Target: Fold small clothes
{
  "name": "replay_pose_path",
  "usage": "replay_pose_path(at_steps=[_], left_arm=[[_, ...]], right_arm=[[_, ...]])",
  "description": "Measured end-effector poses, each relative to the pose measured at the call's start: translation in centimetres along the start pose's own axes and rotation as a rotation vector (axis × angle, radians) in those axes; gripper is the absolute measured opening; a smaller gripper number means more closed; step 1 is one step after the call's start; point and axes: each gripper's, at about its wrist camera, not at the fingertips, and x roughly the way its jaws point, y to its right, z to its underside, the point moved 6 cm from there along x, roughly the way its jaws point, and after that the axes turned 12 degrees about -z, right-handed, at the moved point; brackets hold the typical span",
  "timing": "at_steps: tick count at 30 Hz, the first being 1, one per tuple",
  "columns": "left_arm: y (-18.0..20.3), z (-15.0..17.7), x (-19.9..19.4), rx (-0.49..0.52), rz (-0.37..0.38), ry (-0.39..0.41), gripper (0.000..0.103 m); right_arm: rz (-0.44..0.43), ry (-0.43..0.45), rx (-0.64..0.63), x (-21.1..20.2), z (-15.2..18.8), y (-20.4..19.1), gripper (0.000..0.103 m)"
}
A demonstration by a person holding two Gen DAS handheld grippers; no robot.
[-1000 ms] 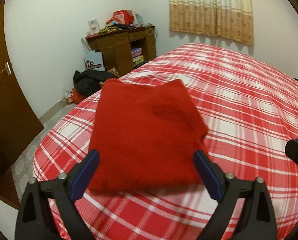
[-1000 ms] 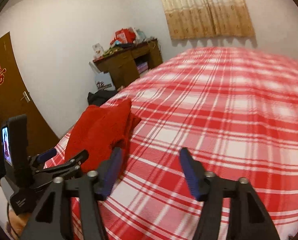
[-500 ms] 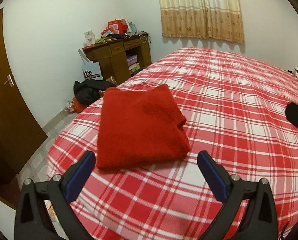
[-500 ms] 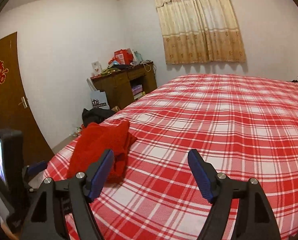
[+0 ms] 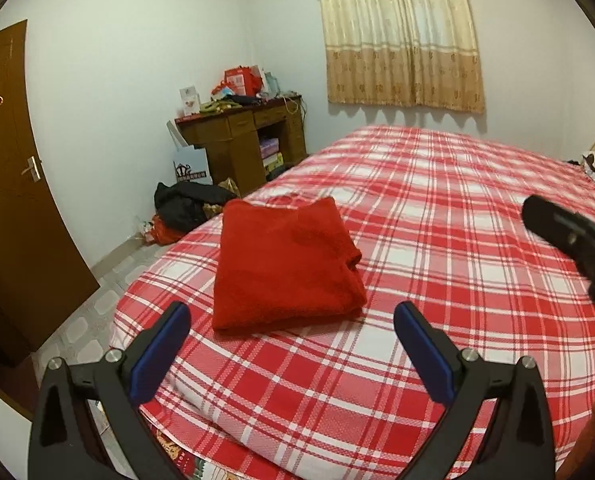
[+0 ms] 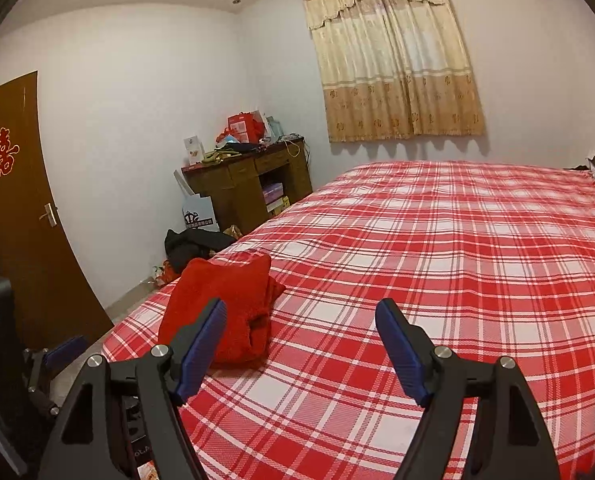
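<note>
red folded garment [image 5: 285, 260] on plaid bed [image 5: 437, 240], both tools open

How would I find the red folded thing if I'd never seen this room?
Look at the big bed with the red-and-white checked cover. Near its corner by the brown door lies a folded jumper. It is plain red, with no checks.

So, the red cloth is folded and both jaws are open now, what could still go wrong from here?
1. The folded red garment lies near the corner of the bed, so a nudge might slide it toward the floor.
2. A loose flap sticks out on its right side; it may spring open and spoil the fold.
3. The left gripper points straight at the garment with nothing between its jaws; a forward slip could snag the near edge.
</note>
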Motion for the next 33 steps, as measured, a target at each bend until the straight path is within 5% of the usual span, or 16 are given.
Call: replay_pose_path(at_steps=[16, 33], left_arm=[[-2.6, -3.3, -6.0, -0.079, -0.06, 0.159, 0.103], [-3.1, -3.8, -7.1, -0.104, -0.057, 0.193, 0.103]], right_arm=[[-0.049, 0.14, -0.03, -5.0, -3.2, -3.0, 0.087], [-0.011, 0.182, -0.023, -7.2, -3.2, -3.4, 0.088]])
